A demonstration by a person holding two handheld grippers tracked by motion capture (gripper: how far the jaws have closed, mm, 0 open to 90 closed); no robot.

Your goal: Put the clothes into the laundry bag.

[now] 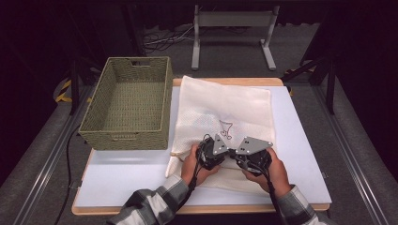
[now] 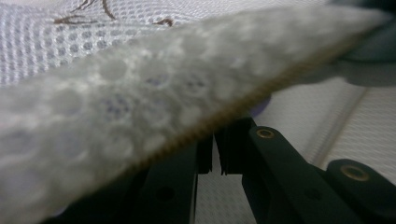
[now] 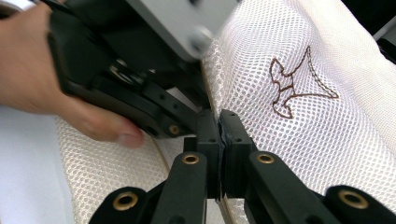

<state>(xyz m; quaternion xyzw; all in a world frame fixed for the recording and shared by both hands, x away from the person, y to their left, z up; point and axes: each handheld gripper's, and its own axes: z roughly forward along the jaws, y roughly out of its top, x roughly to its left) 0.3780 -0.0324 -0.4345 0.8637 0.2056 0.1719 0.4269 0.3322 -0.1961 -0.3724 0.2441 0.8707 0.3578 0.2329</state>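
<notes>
We pinch the limp, light mesh bag at its hem; right gripper clamps it, left gripper seemingly loosening.

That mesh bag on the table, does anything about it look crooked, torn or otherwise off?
Nothing looks damaged. The mesh bag lies flat but slightly askew, its far edge overhanging the white mat onto the wooden table rim. Its near edge is lifted where the right tool pinches it. The wicker basket stands upright.

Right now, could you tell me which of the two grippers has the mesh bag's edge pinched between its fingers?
The right gripper: its fingers are pressed together on the mesh bag edge. The left gripper shows a slight gap, with fabric draped over it.
</notes>
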